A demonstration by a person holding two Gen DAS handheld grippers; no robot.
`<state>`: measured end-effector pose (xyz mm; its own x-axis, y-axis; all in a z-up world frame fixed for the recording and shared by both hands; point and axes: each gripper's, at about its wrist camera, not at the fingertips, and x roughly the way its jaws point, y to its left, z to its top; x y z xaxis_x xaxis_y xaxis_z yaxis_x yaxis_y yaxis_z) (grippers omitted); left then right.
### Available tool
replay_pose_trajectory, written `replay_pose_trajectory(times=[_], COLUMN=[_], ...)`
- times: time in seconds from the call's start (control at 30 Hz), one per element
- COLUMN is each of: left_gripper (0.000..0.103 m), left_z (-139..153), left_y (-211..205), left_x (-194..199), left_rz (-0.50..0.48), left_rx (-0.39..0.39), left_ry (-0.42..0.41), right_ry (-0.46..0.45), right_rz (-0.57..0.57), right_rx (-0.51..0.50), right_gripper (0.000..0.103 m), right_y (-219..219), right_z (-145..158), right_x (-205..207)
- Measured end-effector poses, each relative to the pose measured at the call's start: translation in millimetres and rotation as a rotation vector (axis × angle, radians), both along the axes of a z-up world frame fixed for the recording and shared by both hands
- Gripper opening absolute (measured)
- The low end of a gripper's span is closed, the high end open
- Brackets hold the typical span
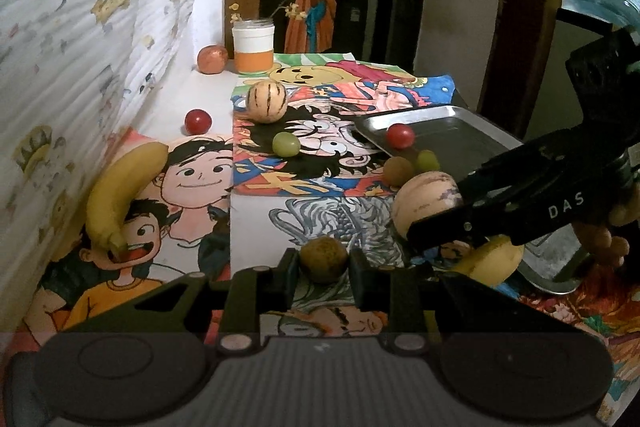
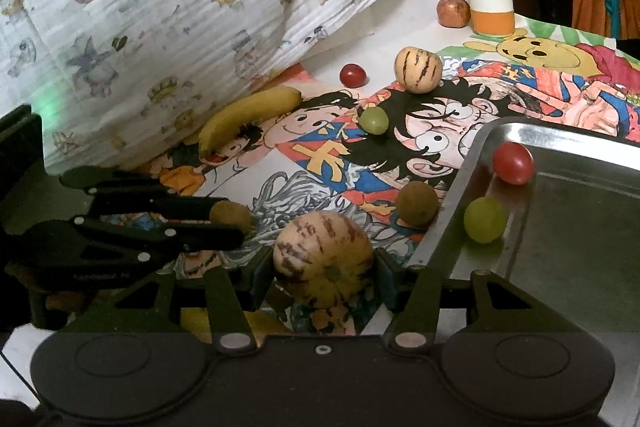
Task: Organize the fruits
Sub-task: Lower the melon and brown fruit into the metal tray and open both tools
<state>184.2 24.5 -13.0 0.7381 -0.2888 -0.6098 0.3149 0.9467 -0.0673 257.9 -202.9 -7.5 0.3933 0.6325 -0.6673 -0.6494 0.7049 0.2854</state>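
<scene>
My left gripper [image 1: 324, 263] is shut on a small brown round fruit [image 1: 324, 254], just above the cartoon-print cloth. My right gripper [image 2: 324, 265] is shut on a striped cream melon [image 2: 320, 255], close to the near left corner of the metal tray [image 2: 580, 227]. A red grape [image 2: 513, 163] and a green grape [image 2: 484, 219] lie in that tray. Loose on the cloth are another brown fruit [image 2: 417, 203], a green grape [image 2: 374, 119], a second striped melon [image 2: 418, 69], a banana [image 2: 248, 115] and a red grape [image 2: 353, 75].
A white and orange jar [image 1: 253, 45] with a flower sprig and a reddish round fruit [image 1: 212, 59] stand at the back by the wall. A printed curtain [image 1: 80, 47] hangs on the left. A yellow fruit [image 1: 492, 261] and a second tray [image 1: 560, 267] lie under the right gripper.
</scene>
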Motion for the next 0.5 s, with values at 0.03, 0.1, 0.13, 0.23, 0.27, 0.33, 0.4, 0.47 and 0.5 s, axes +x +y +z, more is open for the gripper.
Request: replay_pose_trajectory(times=[0.03,0.1,0.13,0.23,0.27,0.33,0.4,0.47,0.5], left_gripper=[0.03,0.03,0.03,0.03,0.03,0.03,0.03,0.03,0.03], left_z=[-0.2,-0.3,-0.2,1.1,1.4,2.2,2.8,5.5,7.6], left_y=[0.3,0.8,0.7,0.5,0.2,-0.1,-0.8,-1.7,-2.8], left_x=[0.5,1.9,2.0,4.4,4.6,5.4,6.6,7.3,7.8], left_rz=[0.004,0.012,0.017,0.026,0.029,0.038,0.049,0.061,0.065], left_rx=[-0.004,-0.014,-0.018,-0.03,-0.032,-0.041,-0.051,-0.067,-0.072], left_ry=[0.003,0.009,0.011,0.012,0.012,0.011,0.013,0.011,0.007], right_ry=[-0.001,-0.009,-0.014,-0.019,-0.019,-0.031,-0.04,-0.052,-0.057], right_rz=[-0.003,-0.005,-0.005,-0.011,-0.014,-0.021,-0.027,-0.039,-0.048], right_rx=[0.006,0.013,0.016,0.042,0.054,0.08,0.098,0.11,0.115], right_gripper=[0.055,0.055,0.055,0.055,0.055,0.055,0.055,0.055,0.055], right_y=[-0.4,-1.1,-1.5,-5.4,-7.0,-10.9,-14.7,-20.1,-23.5], right_z=[-0.6,-1.3,-1.5,-2.6,-2.2,0.0,2.4,5.4,6.9], right_x=[0.2,-0.9,-1.8,-3.1,-3.2,-4.5,-5.9,-7.3,-7.8])
